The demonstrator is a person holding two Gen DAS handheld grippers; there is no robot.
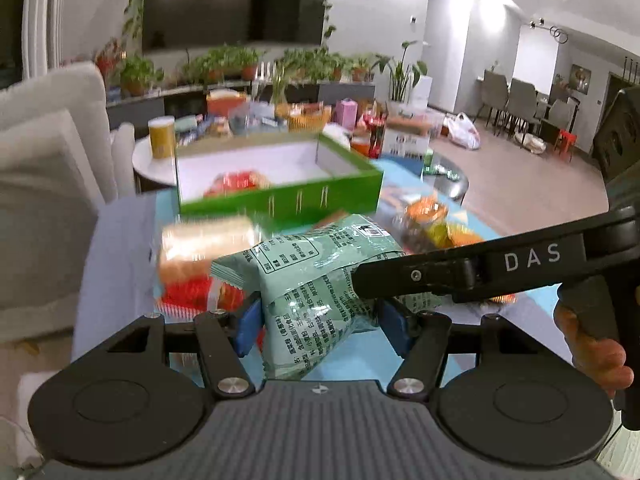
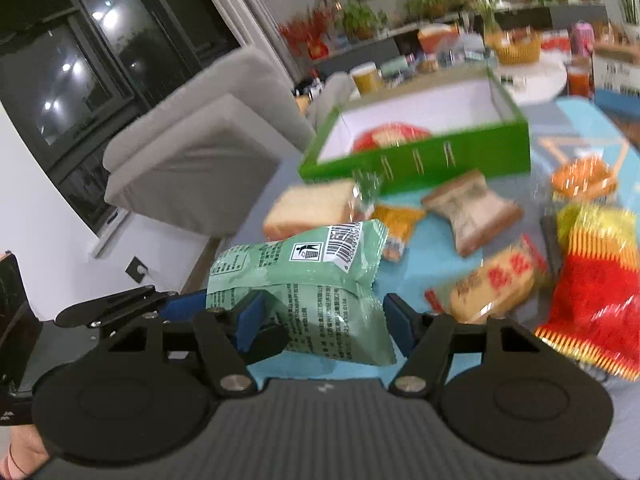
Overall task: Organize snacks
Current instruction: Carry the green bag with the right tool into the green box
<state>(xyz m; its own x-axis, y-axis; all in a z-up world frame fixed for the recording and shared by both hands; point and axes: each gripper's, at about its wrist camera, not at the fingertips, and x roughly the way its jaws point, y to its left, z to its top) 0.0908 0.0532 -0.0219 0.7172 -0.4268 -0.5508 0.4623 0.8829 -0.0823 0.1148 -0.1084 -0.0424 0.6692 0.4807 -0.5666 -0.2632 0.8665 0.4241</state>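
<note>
A pale green snack packet (image 1: pixel 316 284) is held above the blue table by both grippers. My left gripper (image 1: pixel 320 322) is shut on its near end, blue pads pressing each side. My right gripper (image 2: pixel 324 318) is shut on the same packet (image 2: pixel 308 280) from the other side; its arm crosses the left wrist view at the right (image 1: pixel 500 264). Beyond stands an open green box (image 1: pixel 280 196) with a white inside and a red snack pack in it (image 1: pixel 240 182); it also shows in the right wrist view (image 2: pixel 420 160).
Loose snacks lie on the blue table (image 2: pixel 432 240): a bread pack (image 2: pixel 308 210), a brown sandwich pack (image 2: pixel 472 210), an orange pack (image 2: pixel 496 280), a red-yellow bag (image 2: pixel 592 280). A grey sofa (image 2: pixel 192 148) stands left. A round white table (image 1: pixel 160 160) with clutter lies behind.
</note>
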